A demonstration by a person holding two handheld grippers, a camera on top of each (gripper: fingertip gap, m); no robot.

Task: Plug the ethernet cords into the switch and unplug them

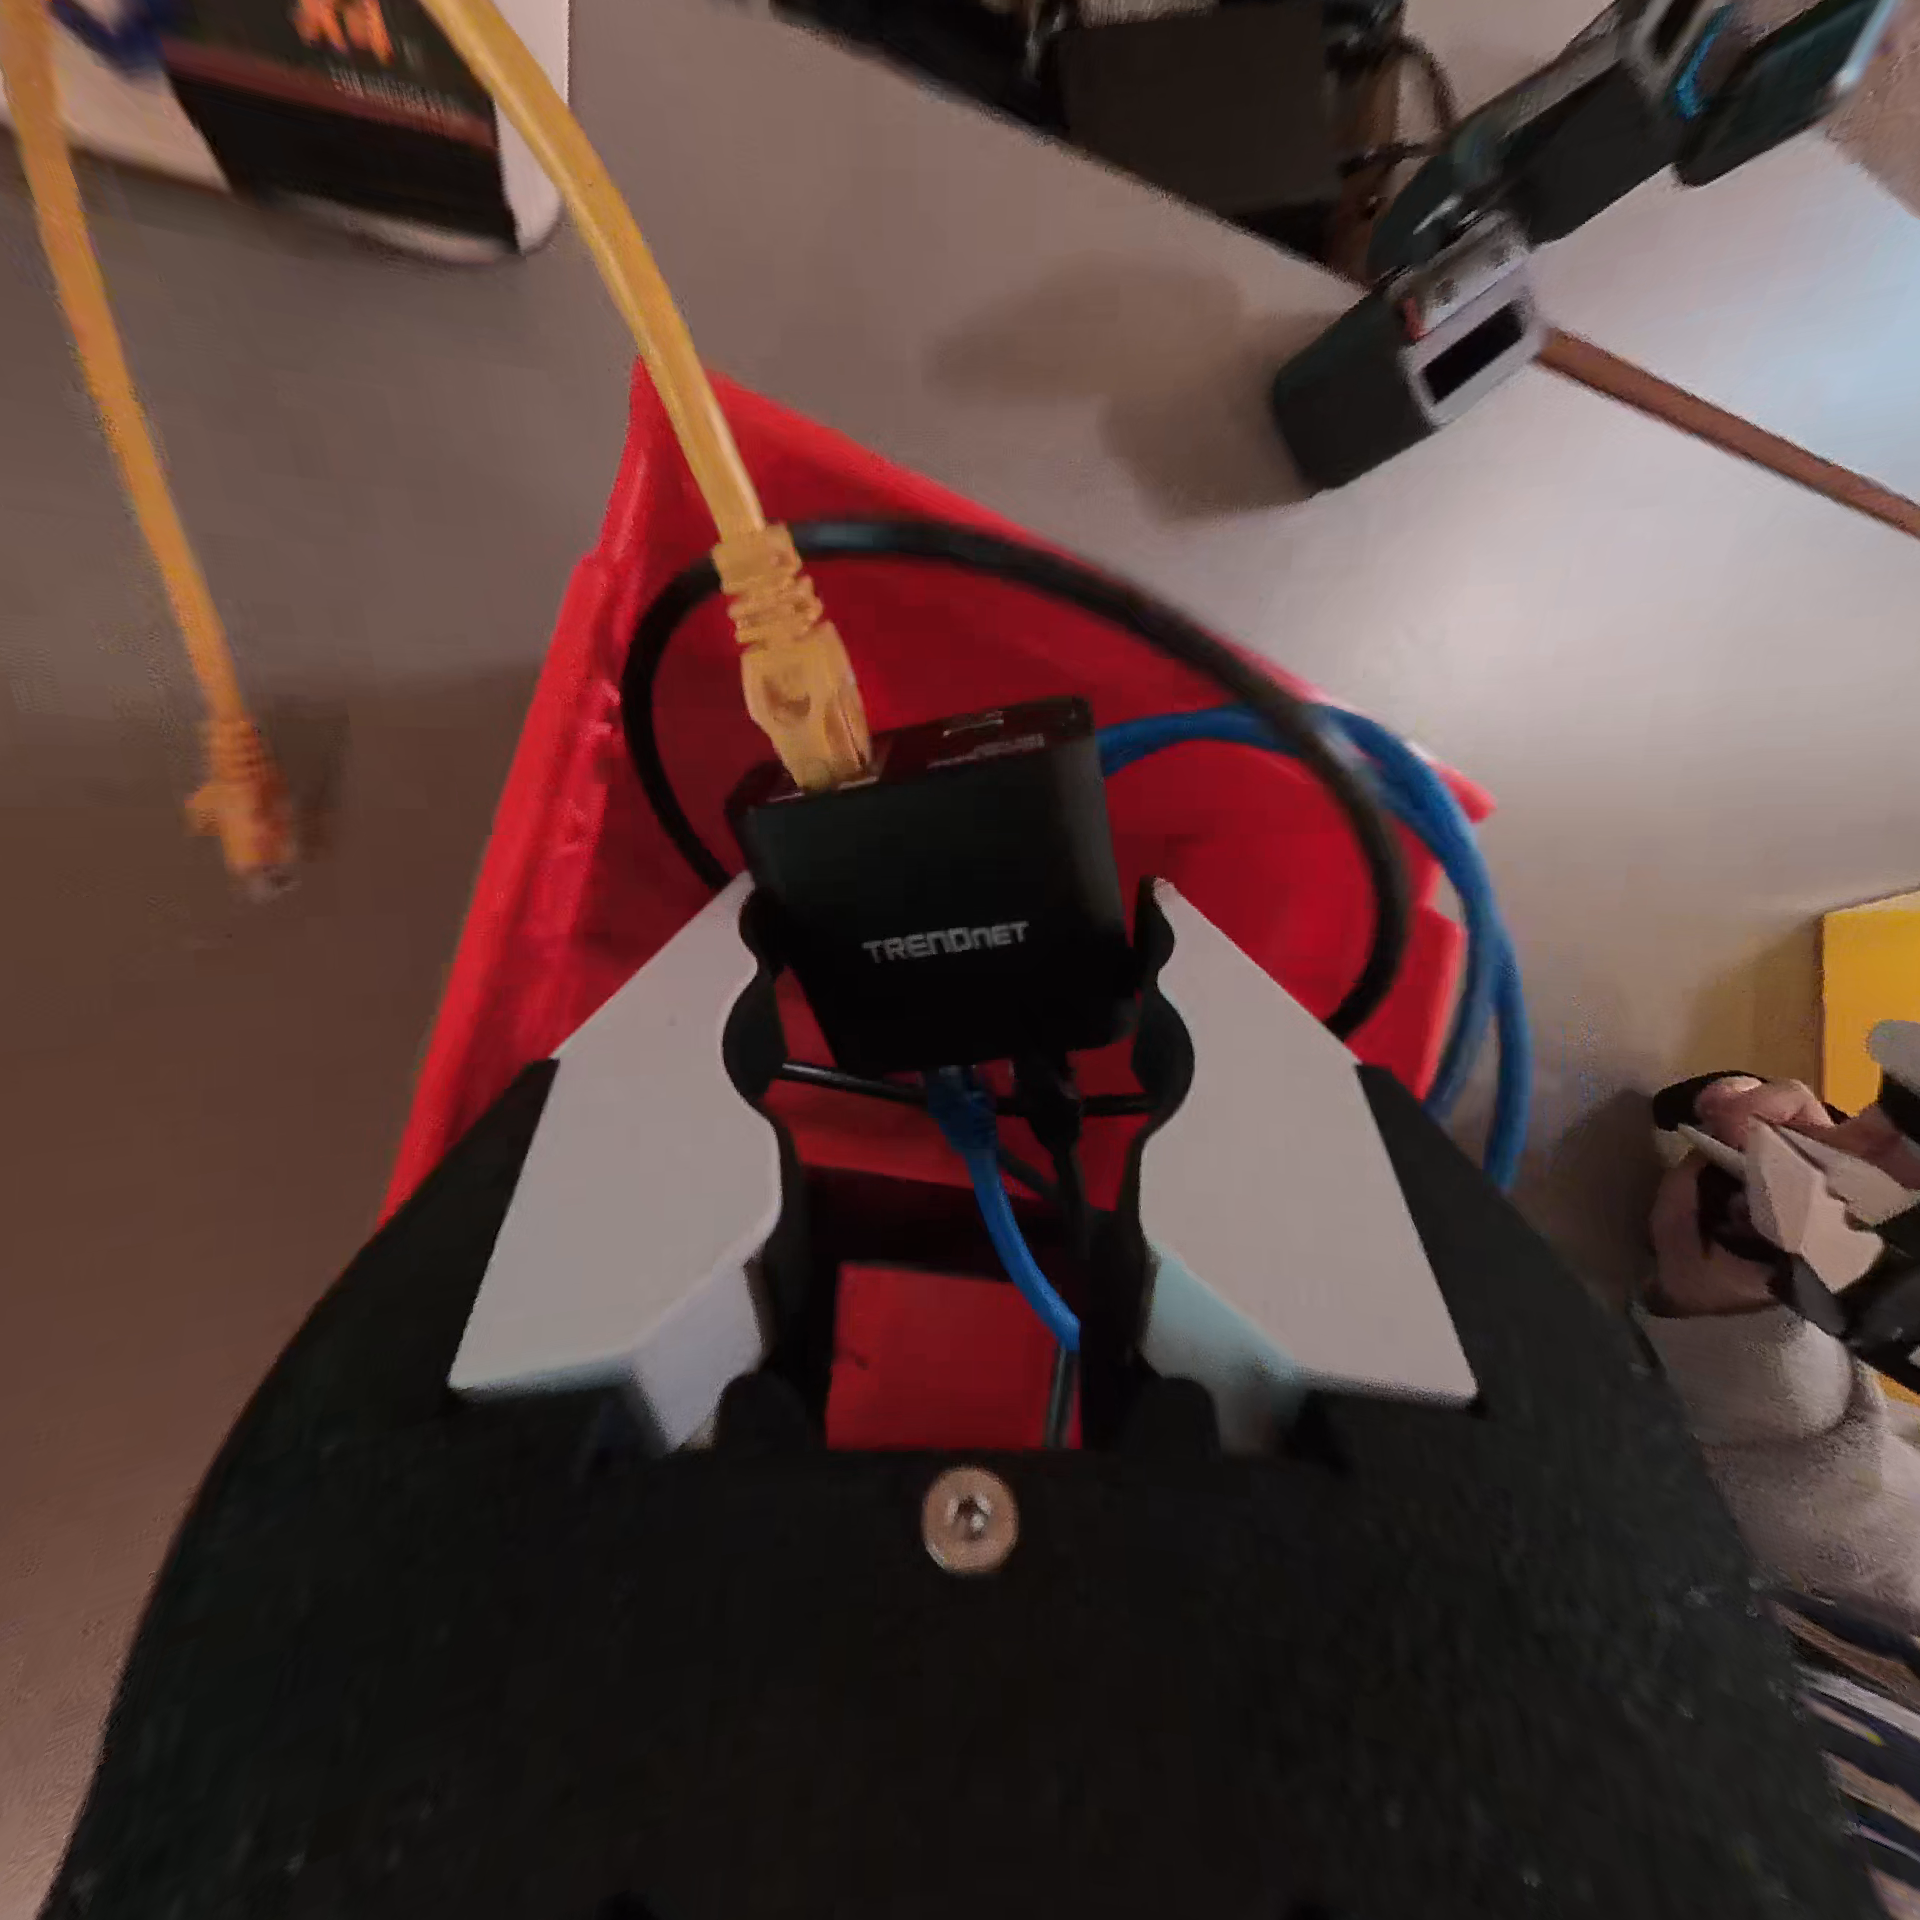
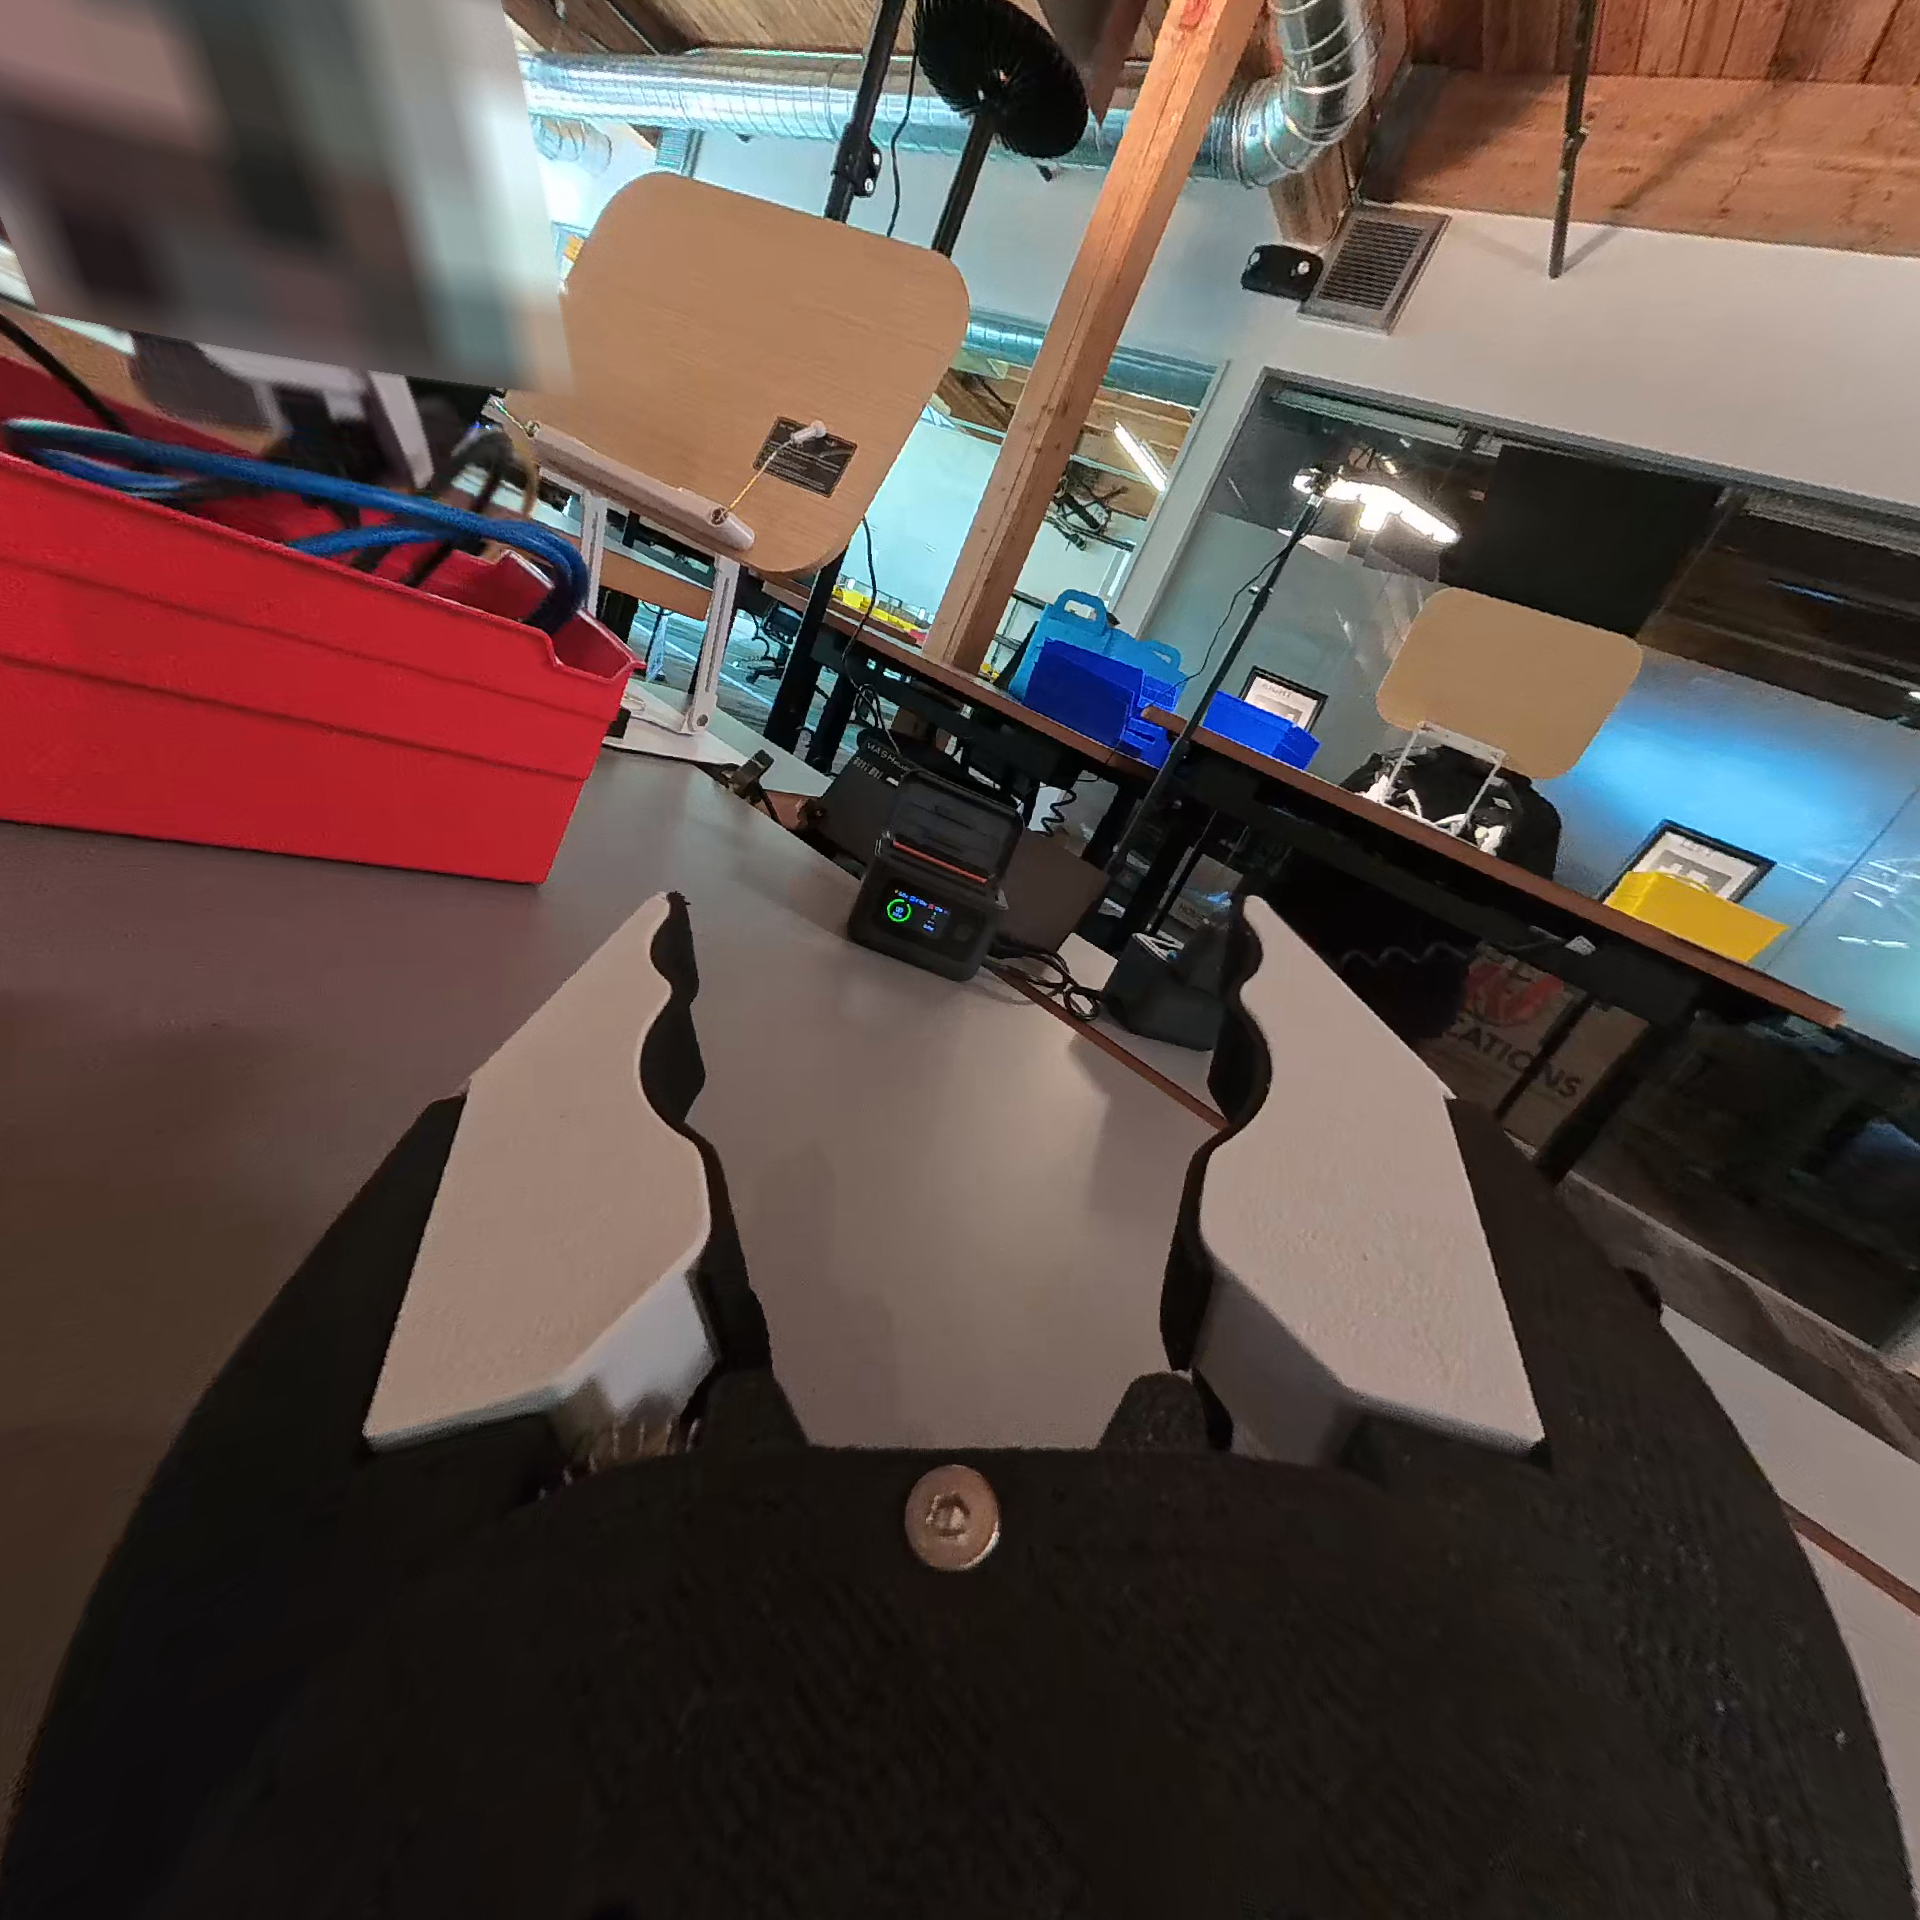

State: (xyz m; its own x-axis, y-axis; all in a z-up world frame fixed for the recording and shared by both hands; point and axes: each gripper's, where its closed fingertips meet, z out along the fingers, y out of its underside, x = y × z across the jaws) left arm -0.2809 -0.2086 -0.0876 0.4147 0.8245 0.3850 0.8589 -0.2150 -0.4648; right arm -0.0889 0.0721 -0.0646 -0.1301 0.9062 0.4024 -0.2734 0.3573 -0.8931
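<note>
In the left wrist view my left gripper is shut on a small black network switch, held above a red bin. A yellow ethernet cord has its plug in a port on the switch's far face. A second yellow plug hangs free at the left. A blue cord and a black cable leave the switch's near side and loop over the bin. In the right wrist view my right gripper is open and empty, low over the grey table.
The red bin with blue cord loops stands left of my right gripper. A small black device with a lit screen sits at the table's far edge. A black box lies far left. A person's hand is at right.
</note>
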